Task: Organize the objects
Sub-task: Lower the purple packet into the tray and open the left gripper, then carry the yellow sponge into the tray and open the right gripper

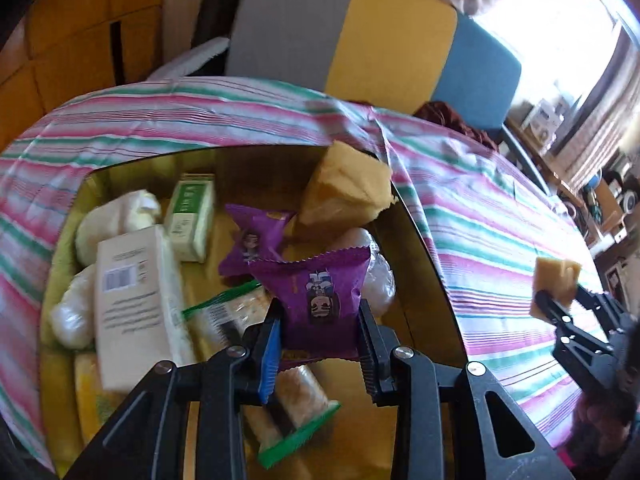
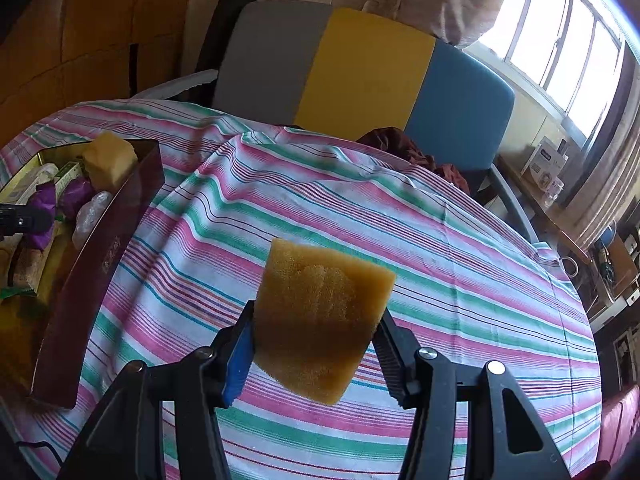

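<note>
Purple crinkly foil snack packet (image 1: 320, 300), light and slippery, is pinched by the left gripper (image 1: 320, 344) over the gold-lined box (image 1: 420, 264). At 3 o'clock, the right gripper (image 2: 316, 344) pinches a soft yellow sponge block (image 2: 320, 316) above the striped tablecloth (image 2: 440, 240); hold mid-body.

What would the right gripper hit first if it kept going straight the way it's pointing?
Probably the striped tablecloth. The right gripper, shut on a yellow sponge, points down at bare cloth, with the box off to its left. Depth is hard to judge.
</note>
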`<state>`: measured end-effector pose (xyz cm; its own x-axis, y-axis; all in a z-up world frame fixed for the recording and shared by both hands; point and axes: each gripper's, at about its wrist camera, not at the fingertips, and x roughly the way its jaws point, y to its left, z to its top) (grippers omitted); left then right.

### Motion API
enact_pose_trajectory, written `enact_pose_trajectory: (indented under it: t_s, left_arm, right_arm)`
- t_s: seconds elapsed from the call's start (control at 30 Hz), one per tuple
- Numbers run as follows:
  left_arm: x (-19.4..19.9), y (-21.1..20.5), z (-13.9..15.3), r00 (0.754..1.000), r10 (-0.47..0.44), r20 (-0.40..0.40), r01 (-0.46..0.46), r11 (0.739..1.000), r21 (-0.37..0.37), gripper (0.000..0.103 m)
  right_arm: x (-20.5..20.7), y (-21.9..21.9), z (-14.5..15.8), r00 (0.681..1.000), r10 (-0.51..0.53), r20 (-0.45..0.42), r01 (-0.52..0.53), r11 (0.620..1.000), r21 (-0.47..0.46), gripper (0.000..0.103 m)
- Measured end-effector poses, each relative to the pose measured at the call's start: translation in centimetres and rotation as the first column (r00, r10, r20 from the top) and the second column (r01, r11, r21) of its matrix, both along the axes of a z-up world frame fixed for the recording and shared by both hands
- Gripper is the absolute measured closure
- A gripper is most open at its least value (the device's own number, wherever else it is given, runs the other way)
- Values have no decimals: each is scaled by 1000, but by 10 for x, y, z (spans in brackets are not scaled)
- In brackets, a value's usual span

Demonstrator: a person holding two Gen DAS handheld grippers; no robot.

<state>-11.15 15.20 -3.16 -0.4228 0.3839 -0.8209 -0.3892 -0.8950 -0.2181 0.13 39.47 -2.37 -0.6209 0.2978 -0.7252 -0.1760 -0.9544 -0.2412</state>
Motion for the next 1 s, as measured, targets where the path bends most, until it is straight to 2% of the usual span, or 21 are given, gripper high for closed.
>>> enact_pose_trajectory:
  t_s: [0.13, 0.27, 0.47, 0.67, 0.83, 1.0]
  left_arm:
    - [-9, 10, -13, 1000, 7, 6, -7, 999, -41, 67]
    - [-7, 15, -16, 1000, -5, -30, 2, 996, -85, 62]
    - [8, 6, -4, 990, 4, -141, -22, 992, -123, 55]
    - [35, -21, 29, 957, 65, -284, -97, 990, -99, 43]
    - [52, -46, 46, 935, 109, -338, -144, 986, -81, 38]
    - [60, -69, 54, 923, 145, -357, -185, 980, -80, 35]
  right_arm:
    - [-1, 2, 0, 1000, -2, 2, 2, 1000, -3, 48]
    - [-2, 2, -1, 1000, -4, 7, 4, 1000, -3, 48]
    - [-3, 4, -4, 1000, -12, 18, 12, 1000, -7, 48]
    - [-5, -1, 2, 1000, -11, 24, 12, 998, -55, 48]
    - [-4, -41, 25, 996, 82, -25, -85, 983, -160, 48]
    - [-7, -107, 40, 967, 247, -53, -253, 945, -206, 48]
